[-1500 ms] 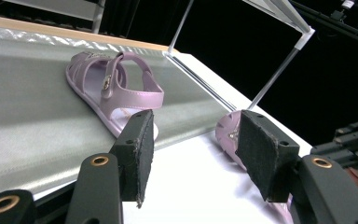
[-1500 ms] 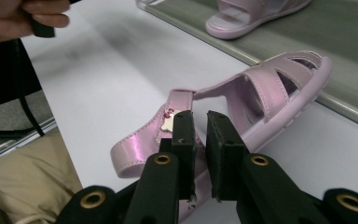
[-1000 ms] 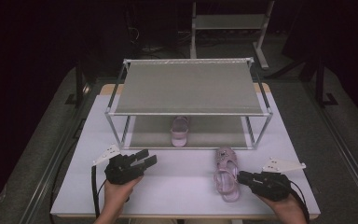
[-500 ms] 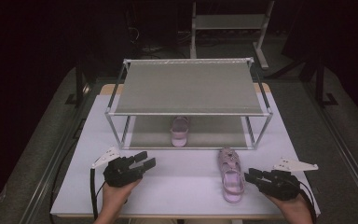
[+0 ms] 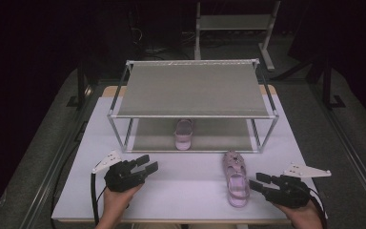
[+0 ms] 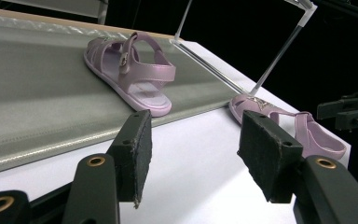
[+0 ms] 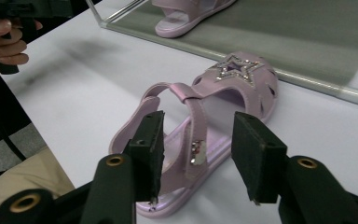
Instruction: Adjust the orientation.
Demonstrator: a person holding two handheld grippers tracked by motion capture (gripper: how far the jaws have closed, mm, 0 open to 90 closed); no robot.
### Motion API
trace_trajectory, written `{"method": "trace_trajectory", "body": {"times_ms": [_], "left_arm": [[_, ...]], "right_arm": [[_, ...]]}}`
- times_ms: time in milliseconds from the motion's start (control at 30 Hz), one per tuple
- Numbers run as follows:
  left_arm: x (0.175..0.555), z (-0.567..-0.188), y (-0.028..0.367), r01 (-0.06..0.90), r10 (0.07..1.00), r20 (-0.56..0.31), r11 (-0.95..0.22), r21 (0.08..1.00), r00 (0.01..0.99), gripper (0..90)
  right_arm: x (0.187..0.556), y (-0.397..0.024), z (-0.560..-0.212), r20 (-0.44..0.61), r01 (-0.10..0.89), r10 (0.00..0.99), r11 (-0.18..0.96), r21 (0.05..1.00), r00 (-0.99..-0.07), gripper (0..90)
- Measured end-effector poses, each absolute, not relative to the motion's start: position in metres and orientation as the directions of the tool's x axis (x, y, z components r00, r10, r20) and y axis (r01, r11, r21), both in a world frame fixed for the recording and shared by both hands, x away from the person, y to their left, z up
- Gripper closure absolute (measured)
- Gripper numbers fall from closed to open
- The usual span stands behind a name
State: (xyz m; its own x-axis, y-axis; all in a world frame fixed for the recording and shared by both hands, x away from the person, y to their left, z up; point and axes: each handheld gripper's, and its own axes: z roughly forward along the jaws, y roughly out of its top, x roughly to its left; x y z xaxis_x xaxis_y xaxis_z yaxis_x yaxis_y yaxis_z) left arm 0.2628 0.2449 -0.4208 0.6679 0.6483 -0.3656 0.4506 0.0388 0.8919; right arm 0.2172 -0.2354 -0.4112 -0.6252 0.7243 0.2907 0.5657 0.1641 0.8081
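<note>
The sandal (image 7: 200, 135) at frame centre looks light and rubbery; its ankle strap suits the spread right gripper (image 7: 198, 154).

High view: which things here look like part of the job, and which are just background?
Part of the job, likely:
- sandal on the table, with the right gripper open beside it
- sandal on the lower shelf
- two-tier rack
- left gripper, open

Background:
- metal stand behind the table
- floor cables
</note>
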Motion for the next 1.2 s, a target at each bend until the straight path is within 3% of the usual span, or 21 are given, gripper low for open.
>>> {"method": "trace_trajectory", "body": {"times_ms": [400,767,1200], "left_arm": [[0.262,-0.42,0.244,0.438,0.641,-0.353,0.028,0.898,0.682,43.2],[0.261,-0.417,0.246,0.429,0.639,-0.354,0.041,0.902,0.683,43.2],[0.261,-0.416,0.245,0.417,0.634,-0.343,0.036,0.908,0.693,43.2]], "right_arm": [[0.217,-0.22,-0.416,0.307,0.598,0.726,0.176,0.782,-0.615,50.6],[0.218,-0.204,-0.42,0.229,0.621,0.8,0.214,0.754,-0.554,67.4],[0.216,-0.198,-0.421,0.209,0.644,0.853,0.179,0.743,-0.478,78.2]]}}
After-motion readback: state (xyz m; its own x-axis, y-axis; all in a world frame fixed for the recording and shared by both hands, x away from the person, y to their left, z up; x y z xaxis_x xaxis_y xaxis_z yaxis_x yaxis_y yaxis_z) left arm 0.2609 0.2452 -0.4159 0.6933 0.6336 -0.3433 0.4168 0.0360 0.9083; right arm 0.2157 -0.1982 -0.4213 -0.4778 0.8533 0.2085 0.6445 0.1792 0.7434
